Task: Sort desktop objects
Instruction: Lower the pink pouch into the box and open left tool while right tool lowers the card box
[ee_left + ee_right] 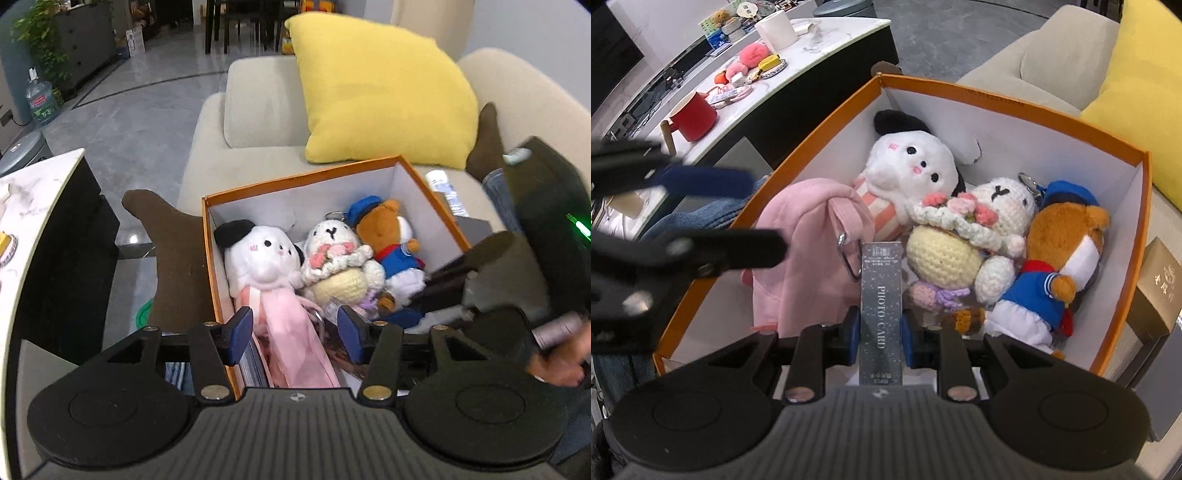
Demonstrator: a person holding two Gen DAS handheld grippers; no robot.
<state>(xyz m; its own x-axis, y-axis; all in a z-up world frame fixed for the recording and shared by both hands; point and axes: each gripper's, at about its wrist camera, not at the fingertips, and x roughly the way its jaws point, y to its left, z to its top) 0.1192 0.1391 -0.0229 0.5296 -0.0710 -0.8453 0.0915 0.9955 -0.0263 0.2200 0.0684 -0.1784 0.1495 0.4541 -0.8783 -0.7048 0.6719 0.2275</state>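
The left claw (295, 334) points steeply down over the near end of the orange box (295, 177), its blue pads (242, 332) spread apart with nothing pinched between them; below the gap lies a pink pouch (291, 332). No earlier view is given, so only the spread stance can be told. In the right wrist view the same left claw shows blurred at the left edge, beside the box's left wall.

The right claw (881, 332) also tilts steeply down, over the near edge of the box, its pads pressed together on a grey photo card box (881, 295) that stands lengthwise between them, its far end reaching toward the toys. A hand (561, 358) grips the right tool's handle at the right edge of the left wrist view.

Inside the box, from left to right, lie a white plush dog (912, 166) with black ears, a crocheted bunny (997, 210) with a flower bouquet, and a brown bear (1060, 251) in a blue sailor outfit. The pink pouch, with a metal clip, sits at the near left, touching the dog.

The box sits on a beige sofa (258, 110) with a yellow cushion (384, 88) behind it. A white marble surface (820, 44) to the far left carries a red mug (692, 116), a white cup (775, 29) and small items.
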